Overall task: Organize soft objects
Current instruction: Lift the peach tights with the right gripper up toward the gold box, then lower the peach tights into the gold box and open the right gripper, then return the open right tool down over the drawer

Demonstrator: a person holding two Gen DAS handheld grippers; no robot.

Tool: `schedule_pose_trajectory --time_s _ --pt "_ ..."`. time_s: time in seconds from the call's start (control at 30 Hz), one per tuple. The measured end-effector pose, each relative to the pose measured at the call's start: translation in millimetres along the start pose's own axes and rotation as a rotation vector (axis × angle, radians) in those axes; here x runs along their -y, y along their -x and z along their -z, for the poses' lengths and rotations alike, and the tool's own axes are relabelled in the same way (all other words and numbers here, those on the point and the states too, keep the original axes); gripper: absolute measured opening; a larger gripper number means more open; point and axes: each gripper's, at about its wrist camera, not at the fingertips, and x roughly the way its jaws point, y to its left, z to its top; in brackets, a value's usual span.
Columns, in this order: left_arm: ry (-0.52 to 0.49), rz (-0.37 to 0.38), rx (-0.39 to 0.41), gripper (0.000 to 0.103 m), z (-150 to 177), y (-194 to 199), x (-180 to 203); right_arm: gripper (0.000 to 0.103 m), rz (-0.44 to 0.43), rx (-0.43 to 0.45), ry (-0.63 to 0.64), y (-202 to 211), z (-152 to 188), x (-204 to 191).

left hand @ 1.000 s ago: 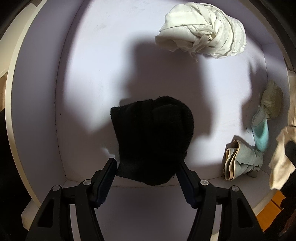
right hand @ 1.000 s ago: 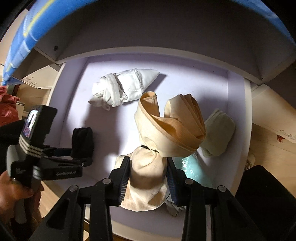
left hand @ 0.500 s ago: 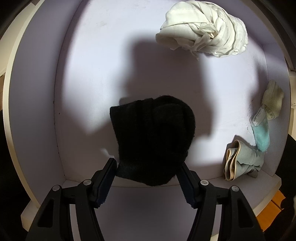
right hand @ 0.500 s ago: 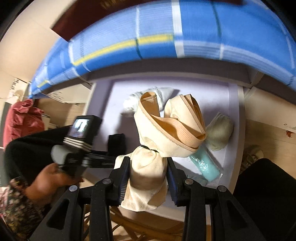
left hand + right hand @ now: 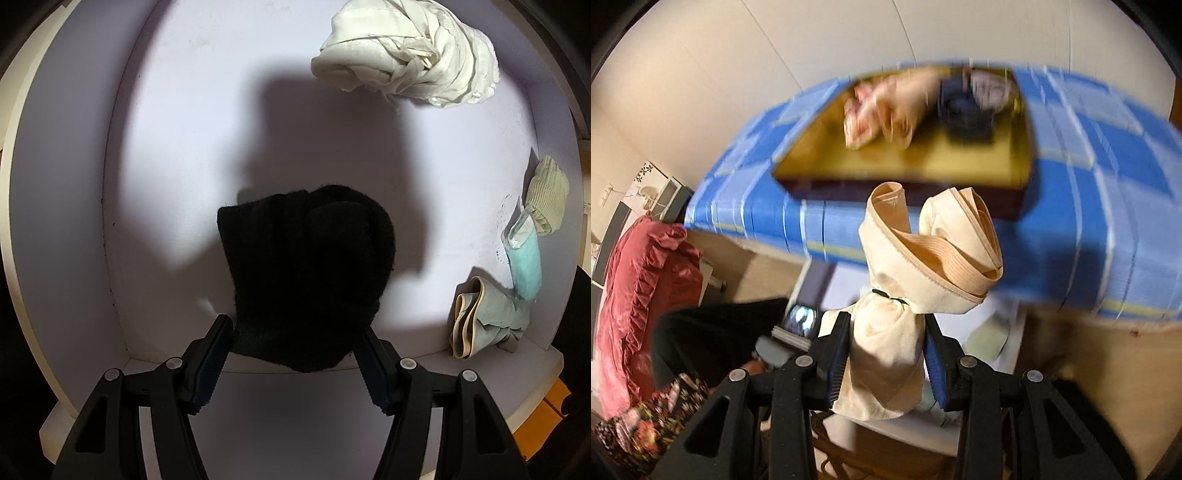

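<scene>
**Two grippers, two bundles of cloth**

The left gripper (image 5: 295, 341) points down into a white drawer (image 5: 66, 229) with a smooth, pale lilac floor. Its jaws clamp a black knitted bundle (image 5: 306, 273), thick and fuzzy, rounded at the top, hanging above the near wall of the drawer. In the far right corner lies a white cloth roll (image 5: 406, 70), thin and creased, twisted into a knot with loose cords. Along the right wall sit three smaller pieces: a ribbed, pale green sock ball (image 5: 548, 197), just beside it a mint-green piece in a clear wrapper (image 5: 524, 258), and, near the front right corner, a grey-green fold with a beige elastic edge (image 5: 484, 317).

The right gripper (image 5: 886, 354) is closed on a cream cloth bundle (image 5: 916, 295), fine-ribbed, tied at the waist with a thin black band, its wide peach elastic band looping out above in two stiff curls. It hangs in the air in front of a surface covered with a blue checked cloth (image 5: 1089, 177). On that cloth stands a shallow rectangular tray (image 5: 960, 192) with dark sides and a yellow floor, holding a blurred pinkish bundle (image 5: 882, 118) and a dark blue bundle (image 5: 967, 114). A black sleeve (image 5: 716, 336) shows at lower left.
</scene>
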Motion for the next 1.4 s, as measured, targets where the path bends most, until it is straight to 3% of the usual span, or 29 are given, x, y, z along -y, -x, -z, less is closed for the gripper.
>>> schedule_pose_trajectory --time_s 0.27,0.5,0.67,0.77,0.83,0.9,1.1,1.4 --pt "0.010 0.012 -0.008 0.066 -0.5 -4.0 -1.6 0.038 0.119 0.083 0.036 20.2 -67.6 11.1" --pt "-0.001 0.021 -0.012 0.066 -0.9 -4.8 -3.1 0.038 0.229 0.025 0.055 -13.4 -119.1 23.6" --pt "-0.006 0.031 -0.012 0.066 -2.3 -1.7 -4.3 0.038 0.277 -0.036 0.060 -37.4 -127.1 32.3" --pt "-0.009 0.031 -0.014 0.066 -3.8 0.8 -3.4 0.042 0.292 -0.068 0.057 -51.7 -127.0 38.0" --pt "-0.008 0.032 -0.015 0.066 -3.6 1.1 -3.9 0.060 0.298 -0.060 0.046 -54.2 -126.8 40.2" --pt "-0.008 0.033 -0.013 0.066 -4.4 0.3 -7.9 0.066 0.273 -0.026 0.020 -48.9 -124.9 41.7" --pt "-0.010 0.017 -0.019 0.066 -3.9 -2.5 -8.9 0.071 0.207 0.067 -0.055 -25.8 -107.2 46.6" --pt "0.001 0.015 -0.022 0.066 -2.4 -4.9 -11.4 0.076 0.108 0.150 -0.066 -1.4 -40.9 45.4"
